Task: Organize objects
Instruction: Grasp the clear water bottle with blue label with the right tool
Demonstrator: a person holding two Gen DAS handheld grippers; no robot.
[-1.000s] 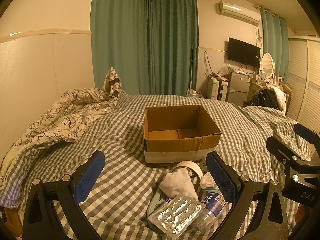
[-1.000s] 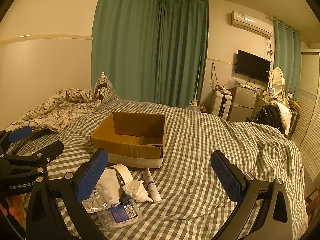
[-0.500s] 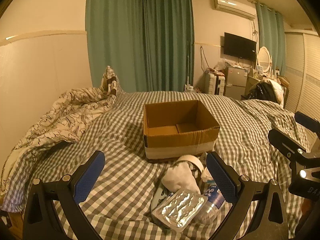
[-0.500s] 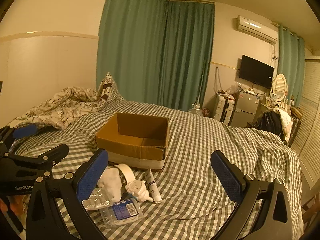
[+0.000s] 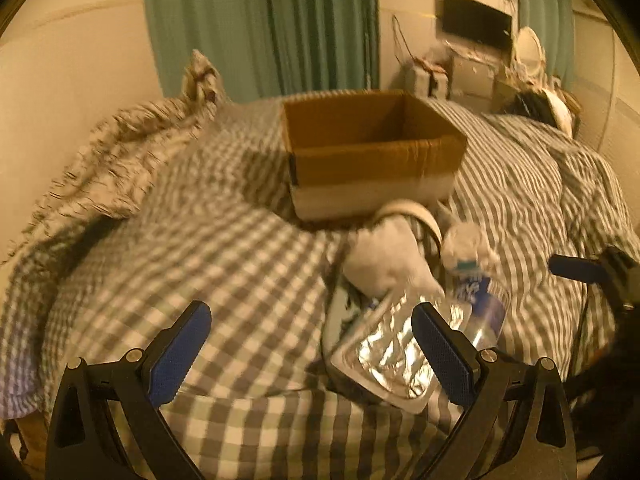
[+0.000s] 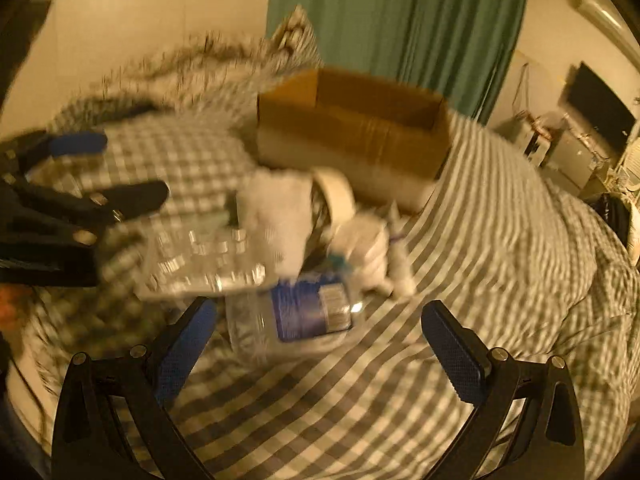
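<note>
An open cardboard box sits on the checked bed. In front of it lies a pile: a silver blister pack, a white sock, a tape roll, a plastic bottle with a blue label and a white tube. My left gripper is open, just left of the blister pack. My right gripper is open, low over the bottle. Both views are blurred.
A crumpled patterned duvet lies at the bed's left side by the wall. Green curtains hang behind the bed. A TV and cluttered furniture stand at the far right. The other gripper shows at each view's edge.
Both grippers have dropped lower and moved forward toward the pile, which now looks much larger. The right gripper has also swung left over the bottle. Both stay open.
</note>
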